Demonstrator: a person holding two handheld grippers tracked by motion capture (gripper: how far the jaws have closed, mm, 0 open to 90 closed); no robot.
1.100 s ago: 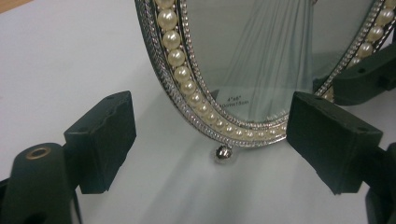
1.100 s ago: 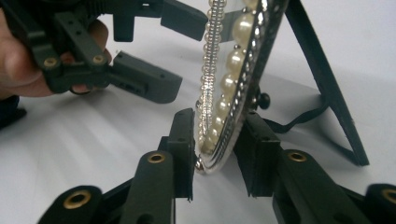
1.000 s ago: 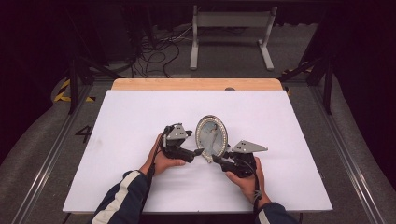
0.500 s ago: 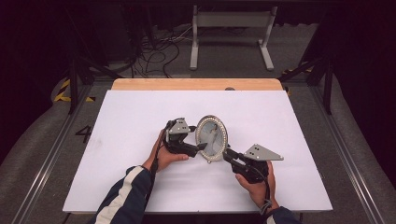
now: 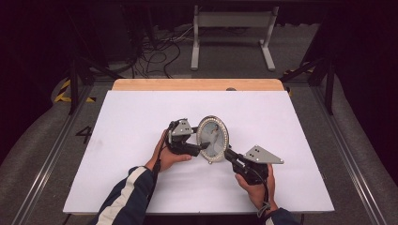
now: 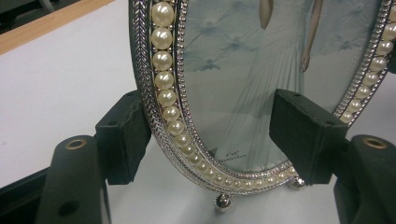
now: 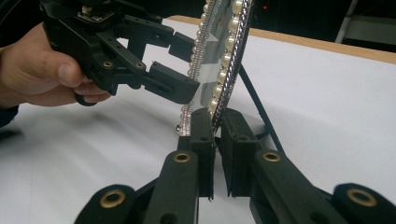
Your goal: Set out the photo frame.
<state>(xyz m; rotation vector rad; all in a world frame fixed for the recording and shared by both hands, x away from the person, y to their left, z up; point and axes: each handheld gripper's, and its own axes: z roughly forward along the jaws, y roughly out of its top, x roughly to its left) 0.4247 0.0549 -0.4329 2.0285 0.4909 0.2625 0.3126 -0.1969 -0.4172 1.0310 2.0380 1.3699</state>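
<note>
An oval picture frame (image 5: 212, 138) with a pearl-and-silver rim stands upright on the white table (image 5: 141, 117), with a photo of a figure in a pale gown behind its glass (image 6: 243, 70). My left gripper (image 5: 202, 146) reaches in from the left. Its jaws have just been closing and straddle the frame's left edge (image 6: 212, 133), one pad behind and one in front of the glass, without pressing on it. My right gripper (image 5: 226, 153) has also been closing, and it is now shut on the frame's lower rim (image 7: 218, 135). In the right gripper view, the left gripper (image 7: 187, 67) sits beside the frame (image 7: 224, 60), whose back strut rests on the table.
A wooden strip (image 5: 197, 84) runs along the table's far edge. On the dark floor beyond it are a metal stand (image 5: 232, 37) and loose cables (image 5: 159, 49). Metal rails (image 5: 349, 154) flank the table on both sides.
The right gripper has shifted a little to the right and closed on the frame's lower rim. The left gripper's jaws have narrowed around the frame's left edge. The frame now stands more upright.
</note>
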